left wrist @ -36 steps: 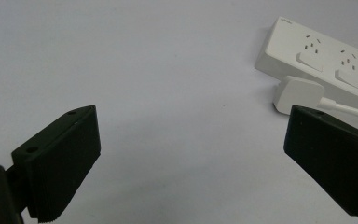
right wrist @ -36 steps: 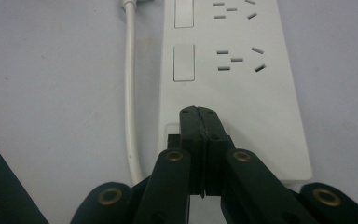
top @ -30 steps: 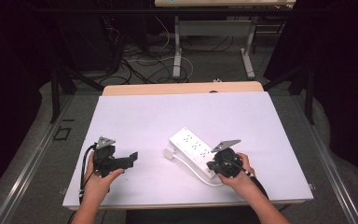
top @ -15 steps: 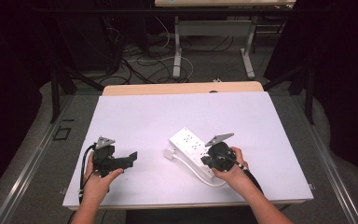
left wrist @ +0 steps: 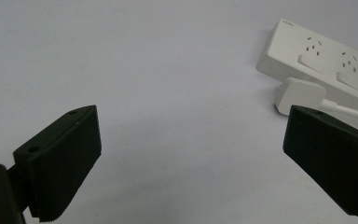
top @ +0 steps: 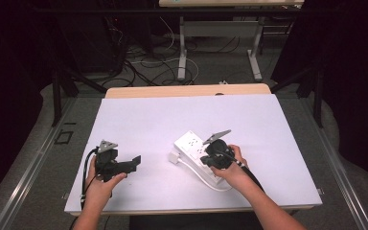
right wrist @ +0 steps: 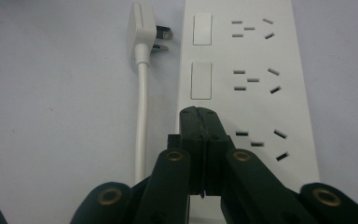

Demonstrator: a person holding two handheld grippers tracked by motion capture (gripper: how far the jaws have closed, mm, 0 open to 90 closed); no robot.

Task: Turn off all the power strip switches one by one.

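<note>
A white power strip [top: 199, 155] lies slantwise on the white table [top: 278, 124], right of centre on the near half, its own plug [right wrist: 142, 29] resting beside it on the end of a white cord [right wrist: 141, 116] that loops back along the strip's flank. Compared with a second ago, the right gripper [right wrist: 200, 116] has slid from the strip's near end up over its body, and in the right gripper view its jaws are pressed flat together, empty, their tips poised above the rocker switches [right wrist: 201, 80], just short of the second one. That reads as a closed-jaw poke at a switch coming up, though contact with the casing cannot be confirmed. The left gripper [top: 133, 164] has kept its place on the table's left near side, well apart from the strip; the left gripper view shows its jaws spread wide with nothing between them, aimed toward the strip's far end.
</note>
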